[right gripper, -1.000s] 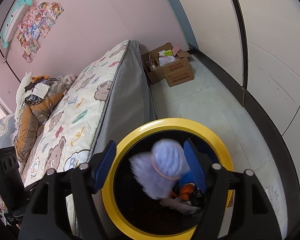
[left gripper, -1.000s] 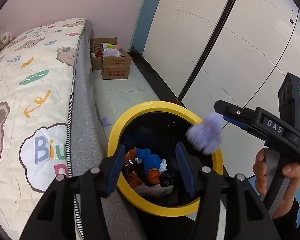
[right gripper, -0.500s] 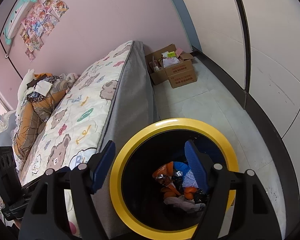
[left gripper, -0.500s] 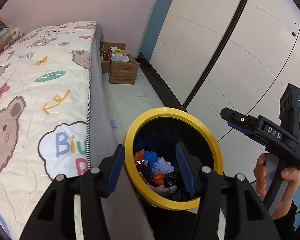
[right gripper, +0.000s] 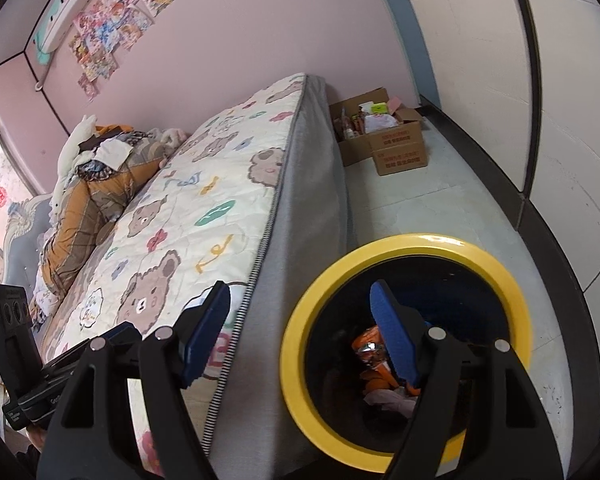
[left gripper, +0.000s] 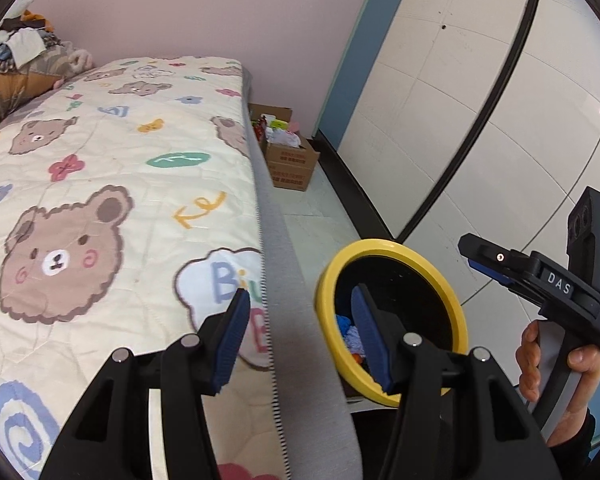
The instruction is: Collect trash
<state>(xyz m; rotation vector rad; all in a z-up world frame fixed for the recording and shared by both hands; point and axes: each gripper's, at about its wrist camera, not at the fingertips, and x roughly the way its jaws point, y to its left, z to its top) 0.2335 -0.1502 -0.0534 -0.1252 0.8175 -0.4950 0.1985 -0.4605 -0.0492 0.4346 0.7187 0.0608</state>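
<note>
Left gripper (left gripper: 300, 320): I see its jaws parted with nothing between the blue pads, just the mattress edge and the bin behind them. Right gripper (right gripper: 304, 324): jaws spread wide, released, nothing held.

The bin (right gripper: 496, 268), black with a yellow rim, stands on the floor tight against the grey side of the mattress (right gripper: 312, 208). In the left wrist view the bin (left gripper: 384, 246) sits at about 4 o'clock from frame centre; in the right wrist view, at about 5 o'clock.

Trash (right gripper: 370, 346) lies in the bottom of the bin: orange and silvery wrappers, something pale below them. From the left wrist view I make out blue and light purple bits of trash (left gripper: 346, 330) beside the right pad.

A hand (left gripper: 560, 380) grips the right gripper's handle at 4 o'clock in the left view.

A cardboard box (right gripper: 384, 140), open and filled with small items, sits on the floor past the mattress, at 1 o'clock in the right view.
</note>
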